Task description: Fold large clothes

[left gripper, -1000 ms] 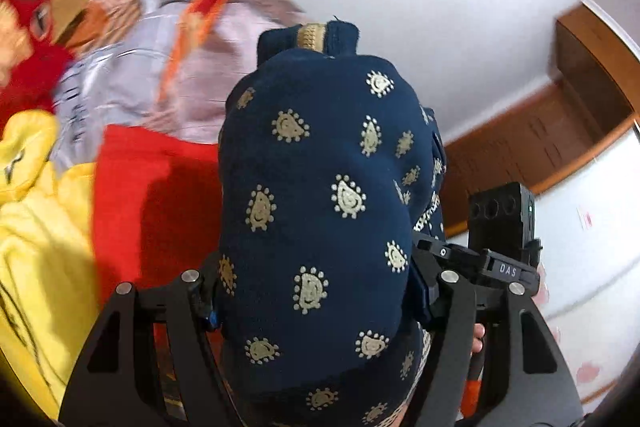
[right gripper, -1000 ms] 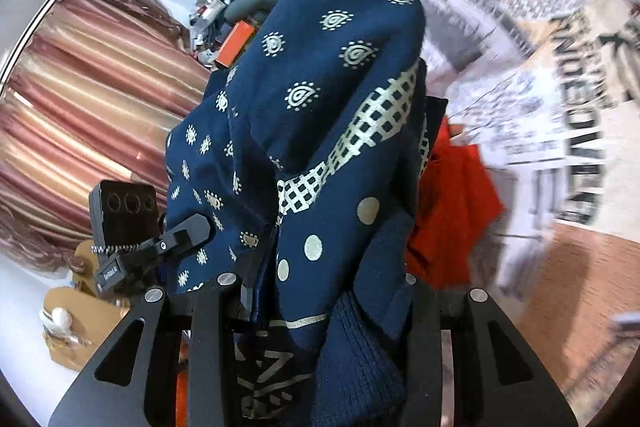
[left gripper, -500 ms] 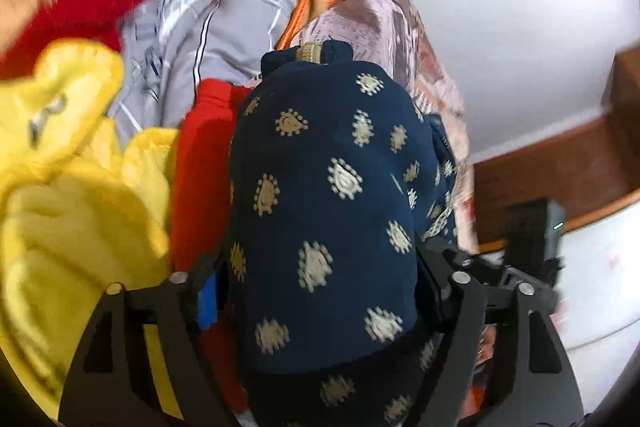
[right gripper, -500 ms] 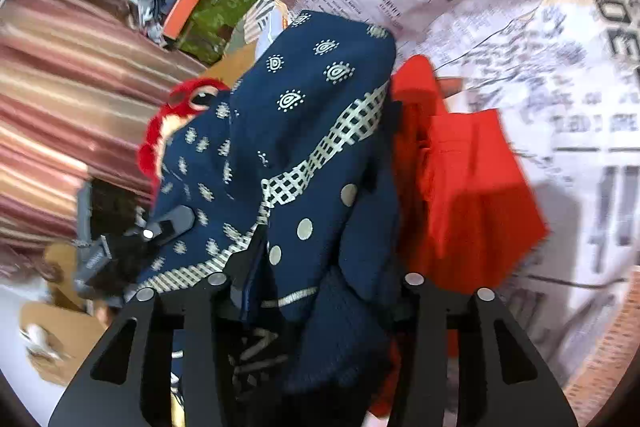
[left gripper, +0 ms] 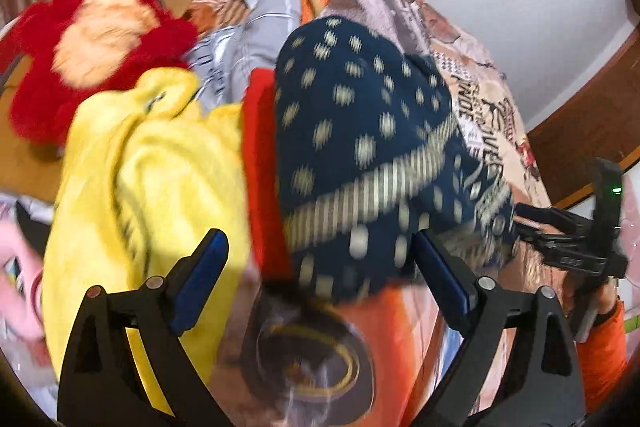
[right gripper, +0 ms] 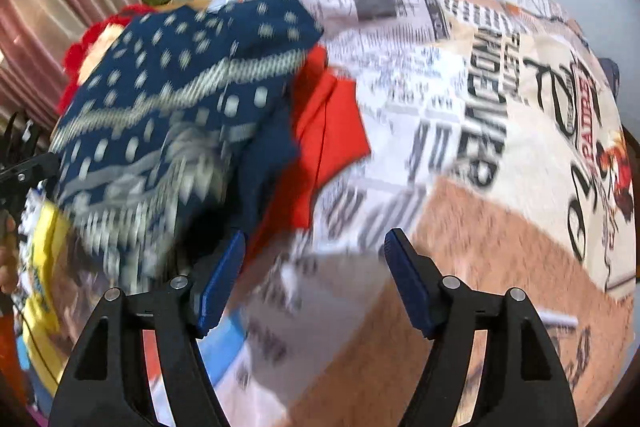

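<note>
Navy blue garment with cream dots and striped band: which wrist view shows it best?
Left wrist view: the navy blue dotted garment fills the centre, lying on the red cloth just ahead of the open left gripper. Right wrist view shows it off to the left, more blurred.

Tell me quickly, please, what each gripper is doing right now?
Left gripper: open, holding nothing; the navy patterned garment lies ahead.
Right gripper: open, holding nothing.
</note>
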{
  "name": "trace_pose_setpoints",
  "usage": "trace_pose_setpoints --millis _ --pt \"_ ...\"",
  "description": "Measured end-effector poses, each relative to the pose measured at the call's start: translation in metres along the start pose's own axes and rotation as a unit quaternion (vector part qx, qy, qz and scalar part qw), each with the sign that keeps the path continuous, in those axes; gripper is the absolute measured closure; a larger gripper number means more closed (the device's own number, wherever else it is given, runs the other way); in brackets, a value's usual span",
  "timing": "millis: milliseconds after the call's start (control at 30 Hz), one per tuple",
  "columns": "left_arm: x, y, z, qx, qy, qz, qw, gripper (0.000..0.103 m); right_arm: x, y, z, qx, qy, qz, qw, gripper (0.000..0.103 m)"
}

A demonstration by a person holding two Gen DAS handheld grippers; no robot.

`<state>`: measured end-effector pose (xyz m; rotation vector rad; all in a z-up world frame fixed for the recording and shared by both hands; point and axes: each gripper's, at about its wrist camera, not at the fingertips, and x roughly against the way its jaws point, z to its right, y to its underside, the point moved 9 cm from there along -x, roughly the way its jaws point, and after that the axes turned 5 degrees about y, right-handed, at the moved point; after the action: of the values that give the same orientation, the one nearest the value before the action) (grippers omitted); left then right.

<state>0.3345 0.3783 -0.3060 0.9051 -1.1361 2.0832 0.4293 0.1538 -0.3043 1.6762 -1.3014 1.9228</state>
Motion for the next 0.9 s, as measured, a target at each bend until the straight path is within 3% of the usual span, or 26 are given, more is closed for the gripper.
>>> trace_pose_setpoints --millis 200,367,467,667,767,900 --pt "0.067 0.006 0.030 -0.024 -0.030 0.055 0.9977 0.009 0.081 -0.005 -0.019 -0.008 -0.020 0.086 0.996 0.034" --pt "0.151 -0.003 0.089 -0.091 -0.049 0.148 0.9835 0.009 0.171 -0.014 -0.047 0.002 -0.035 0.192 0.981 0.034" --pt "0.205 -0.001 0.129 -0.129 -0.052 0.215 0.9666 0.009 0.225 -0.015 -0.061 0.004 -0.042 0.263 0.964 0.034" --pt "0.296 0.030 0.197 -0.187 -0.052 0.334 0.9225 0.009 0.315 0.007 -0.085 -0.001 -0.052 0.386 0.921 0.034" --pt "0.329 0.053 0.220 -0.202 -0.060 0.382 0.8996 0.009 0.345 0.025 -0.093 -0.001 -0.049 0.425 0.904 0.034" --pt "0.348 0.078 0.234 -0.207 -0.069 0.420 0.8811 0.009 0.364 0.045 -0.103 0.001 -0.034 0.458 0.888 0.034"
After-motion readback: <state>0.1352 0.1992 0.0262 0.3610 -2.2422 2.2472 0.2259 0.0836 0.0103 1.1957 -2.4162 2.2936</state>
